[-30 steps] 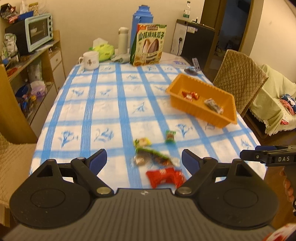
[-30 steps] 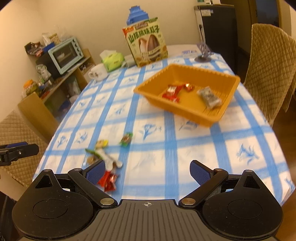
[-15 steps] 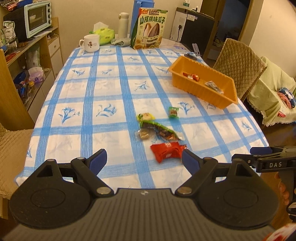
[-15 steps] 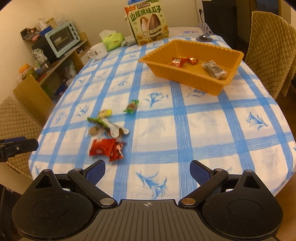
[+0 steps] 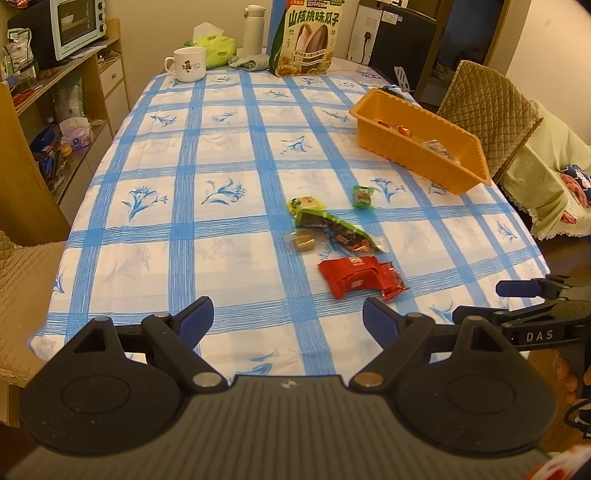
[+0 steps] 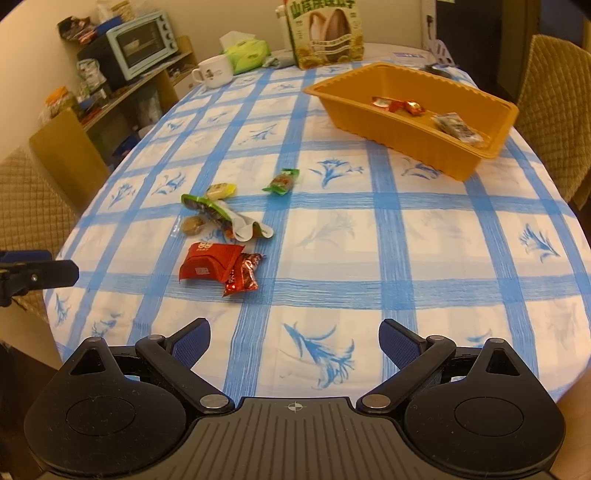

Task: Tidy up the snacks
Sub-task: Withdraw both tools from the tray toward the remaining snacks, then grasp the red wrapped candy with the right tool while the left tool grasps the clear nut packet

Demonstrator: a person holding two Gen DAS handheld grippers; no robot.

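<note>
- Up at the far end of the table, the big seed bag is cut off at the top.
- An orange tray holds two small red sweets and one dark packet.
- Loose snacks lie on the blue checked tablecloth, well apart from the tray.
- Both claws, the left gripper and the right gripper, are spread wide and hold nothing.

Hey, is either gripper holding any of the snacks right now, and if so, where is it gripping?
Nothing is held. The left gripper and right gripper are both open and empty above the table edge; the red packet and other loose snacks lie untouched on the tablecloth.
</note>
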